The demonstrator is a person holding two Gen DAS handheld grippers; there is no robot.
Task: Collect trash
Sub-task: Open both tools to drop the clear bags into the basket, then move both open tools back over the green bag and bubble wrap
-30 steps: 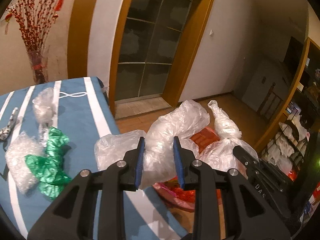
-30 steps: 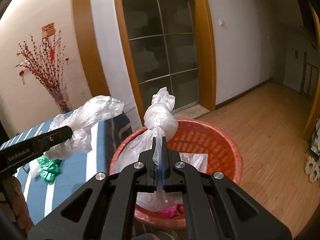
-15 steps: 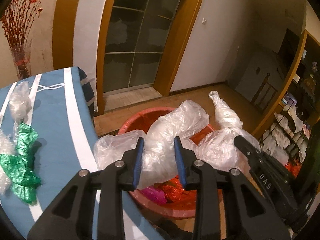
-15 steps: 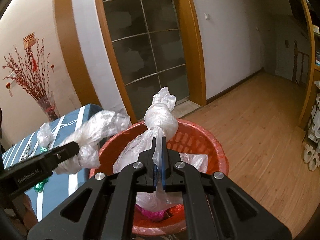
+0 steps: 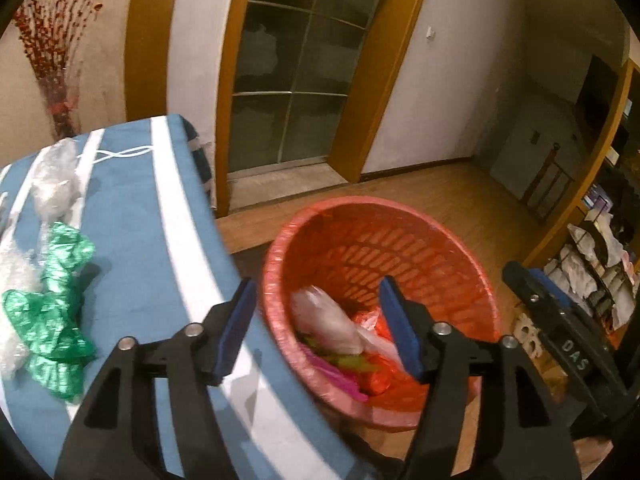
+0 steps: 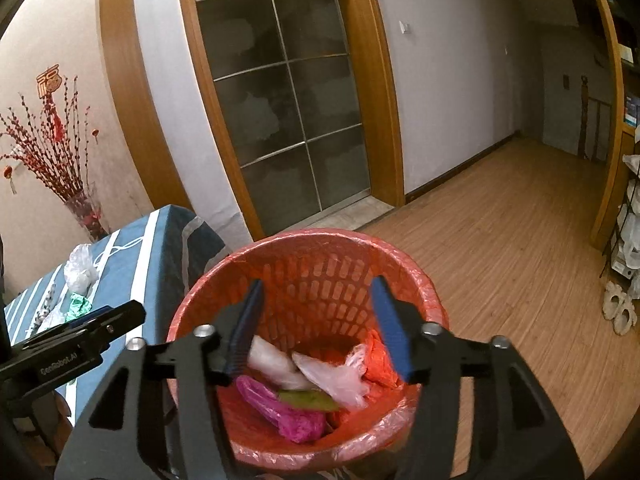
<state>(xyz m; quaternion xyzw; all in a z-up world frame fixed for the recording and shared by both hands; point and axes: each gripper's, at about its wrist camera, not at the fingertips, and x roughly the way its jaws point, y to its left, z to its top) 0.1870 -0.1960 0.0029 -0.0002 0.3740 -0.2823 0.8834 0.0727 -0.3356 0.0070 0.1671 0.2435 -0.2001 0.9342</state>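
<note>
The red trash basket (image 5: 460, 256) (image 6: 400, 256) stands on the floor beside the blue striped table (image 5: 132, 216). Clear bags (image 5: 328, 320) (image 6: 332, 376) lie inside it with pink (image 6: 280, 408) and red trash. My left gripper (image 5: 320, 324) is open and empty over the basket's near rim. My right gripper (image 6: 320, 324) is open and empty above the basket. A crumpled green bag (image 5: 52, 304) and clear plastic bags (image 5: 56, 184) lie on the table.
The table edge (image 6: 160, 248) touches the basket's left side. Wooden floor (image 6: 500, 232) stretches to the right. A glass door (image 6: 280, 120) is behind. Shelves with bags (image 5: 600, 264) stand at the far right. A vase of red branches (image 6: 80, 208) stands by the wall.
Both grippers opened and let go of their clear plastic bags, which dropped into the red basket. Both grippers now hang empty over it.
</note>
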